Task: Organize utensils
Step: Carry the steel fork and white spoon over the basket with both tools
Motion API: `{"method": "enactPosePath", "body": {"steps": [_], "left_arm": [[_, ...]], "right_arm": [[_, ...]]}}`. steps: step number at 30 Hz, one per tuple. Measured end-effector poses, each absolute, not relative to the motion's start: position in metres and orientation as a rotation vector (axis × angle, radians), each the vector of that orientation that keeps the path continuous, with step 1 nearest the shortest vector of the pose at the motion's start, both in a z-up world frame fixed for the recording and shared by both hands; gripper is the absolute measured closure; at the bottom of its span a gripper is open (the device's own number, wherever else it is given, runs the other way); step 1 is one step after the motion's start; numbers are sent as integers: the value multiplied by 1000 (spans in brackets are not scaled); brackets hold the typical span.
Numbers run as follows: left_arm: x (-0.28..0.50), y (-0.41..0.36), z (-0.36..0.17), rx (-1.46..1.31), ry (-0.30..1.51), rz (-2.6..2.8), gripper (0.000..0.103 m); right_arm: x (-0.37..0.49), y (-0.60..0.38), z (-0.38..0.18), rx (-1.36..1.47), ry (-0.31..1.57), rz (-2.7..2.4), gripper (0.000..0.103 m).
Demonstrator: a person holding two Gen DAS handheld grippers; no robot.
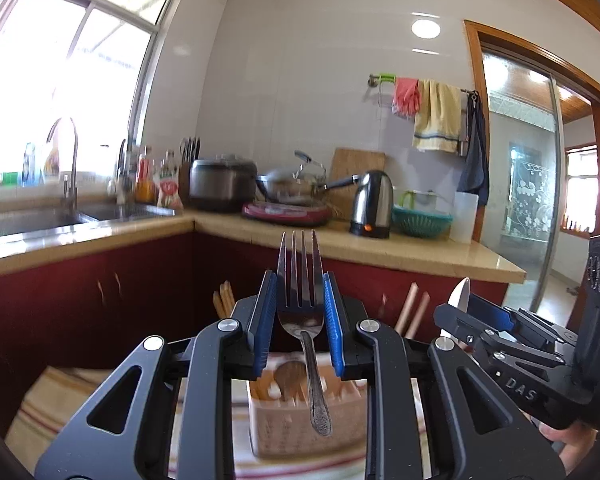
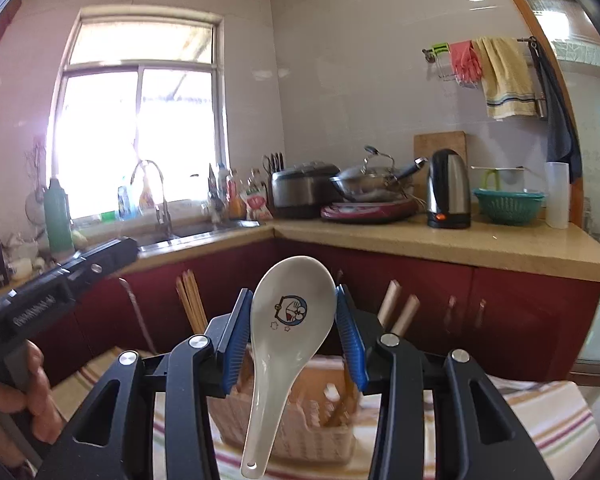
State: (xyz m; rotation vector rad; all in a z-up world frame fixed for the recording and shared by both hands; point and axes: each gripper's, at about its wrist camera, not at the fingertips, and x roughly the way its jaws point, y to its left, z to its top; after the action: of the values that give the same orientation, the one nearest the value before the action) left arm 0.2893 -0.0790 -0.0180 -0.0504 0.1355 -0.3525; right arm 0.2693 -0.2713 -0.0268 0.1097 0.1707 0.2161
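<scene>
In the left wrist view the left gripper [image 1: 300,300] sits at the centre of the frame, its blue pads [image 1: 265,316] clamped on the neck of a metal fork [image 1: 302,308]; the tines stand up above the fingertips against the dark red cabinet front, and the patterned handle hangs down toward the camera. Below the fork, in the lower centre, a pale woven basket [image 1: 284,428] rests on a striped cloth [image 1: 48,400] and holds what look like wooden utensils, though blur makes them hard to name. At the right edge of that frame the right gripper [image 1: 466,312] comes in with the white tip of a spoon showing at its fingertips. In the right wrist view that right gripper [image 2: 294,320] fills the lower centre, closed on a white ceramic spoon [image 2: 288,320] with a blue cartoon print; the bowl stands upright between the pads and the handle slopes down to the bottom edge. The same basket [image 2: 300,436] lies under it, with chopsticks [image 2: 190,300] rising at centre left. The worktop [image 2: 460,244] crosses the middle of the frame, carrying a kettle [image 2: 448,192] and a green colander [image 2: 508,206]. A hand [image 2: 32,396] grips the other tool at lower left.
</scene>
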Motion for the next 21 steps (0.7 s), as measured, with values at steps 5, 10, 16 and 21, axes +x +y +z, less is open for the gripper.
{"method": "enactPosePath", "body": {"steps": [5, 10, 16, 21], "left_arm": [[316, -87, -18, -40, 98, -340, 80], [340, -93, -31, -28, 97, -325, 80], [353, -92, -48, -5, 112, -305, 80], [356, -90, -65, 4, 140, -300, 80]], "right_arm": [[293, -263, -34, 124, 152, 242, 61], [316, -261, -48, 154, 151, 243, 61], [332, -260, -58, 180, 143, 236, 61], [340, -253, -78, 169, 188, 245, 61]]}}
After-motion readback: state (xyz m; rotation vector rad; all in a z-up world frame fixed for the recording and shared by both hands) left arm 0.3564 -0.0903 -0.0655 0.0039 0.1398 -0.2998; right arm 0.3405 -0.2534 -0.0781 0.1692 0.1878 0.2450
